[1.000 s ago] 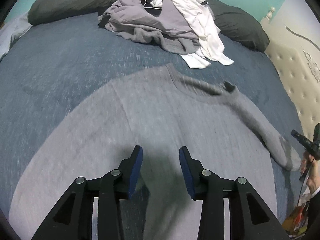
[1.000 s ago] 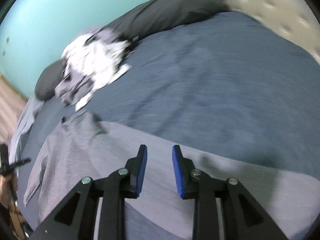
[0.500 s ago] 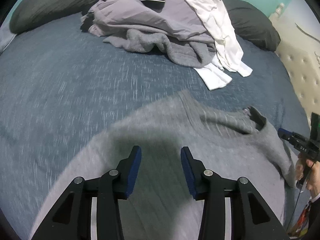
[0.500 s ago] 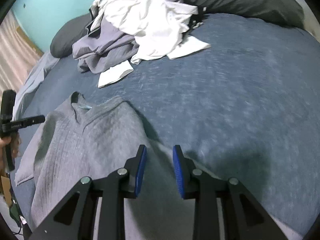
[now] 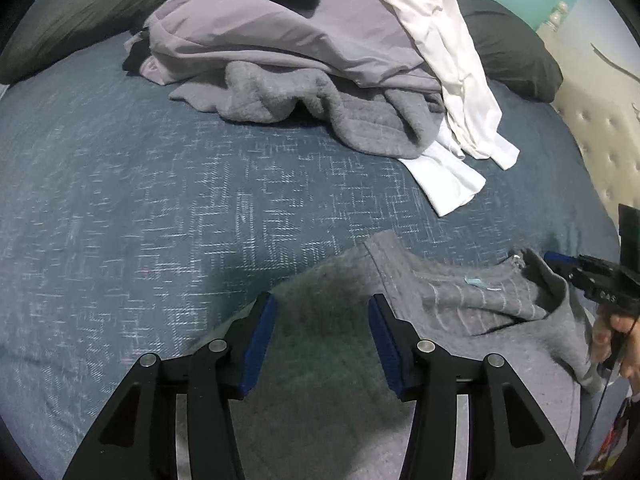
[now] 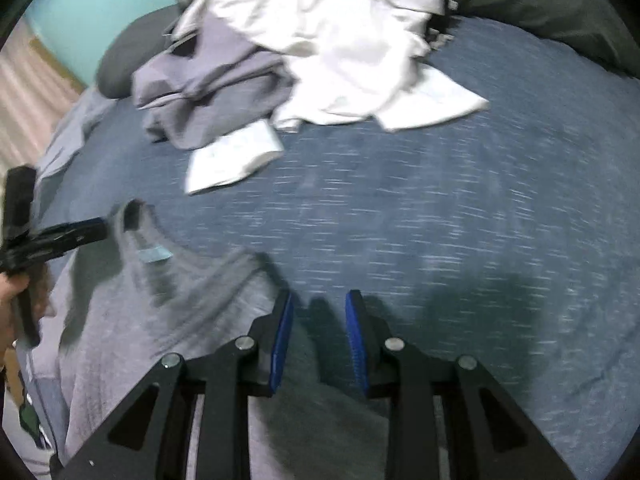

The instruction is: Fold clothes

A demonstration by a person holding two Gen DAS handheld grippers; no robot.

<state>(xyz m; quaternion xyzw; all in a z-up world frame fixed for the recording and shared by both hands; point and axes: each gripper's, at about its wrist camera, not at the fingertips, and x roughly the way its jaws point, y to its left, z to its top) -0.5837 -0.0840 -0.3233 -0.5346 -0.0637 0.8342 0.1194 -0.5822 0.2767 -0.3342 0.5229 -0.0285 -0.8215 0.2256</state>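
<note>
A grey sweater [image 5: 440, 308] lies flat on the blue bedspread [image 5: 160, 200], its collar toward the clothes pile. My left gripper [image 5: 318, 320] is open and empty, low over the sweater's shoulder beside the collar. My right gripper [image 6: 318, 320] is open and empty at the sweater's [image 6: 180, 312] other shoulder edge, fingers over the fabric's border and the bedspread [image 6: 440, 220]. Each gripper shows at the edge of the other's view: the right one [image 5: 560, 264] by the collar, the left one [image 6: 84, 232] likewise.
A pile of unfolded clothes [image 5: 304, 40] in lilac, grey and white lies further up the bed, also in the right wrist view [image 6: 312, 40]. Dark pillows [image 5: 508, 44] lie behind it. A cream tufted headboard [image 5: 600, 128] is at the right.
Both grippers have moved up the sweater from its body and sleeve toward the collar and shoulders. The pile has come closer. Both jaws have stayed open.
</note>
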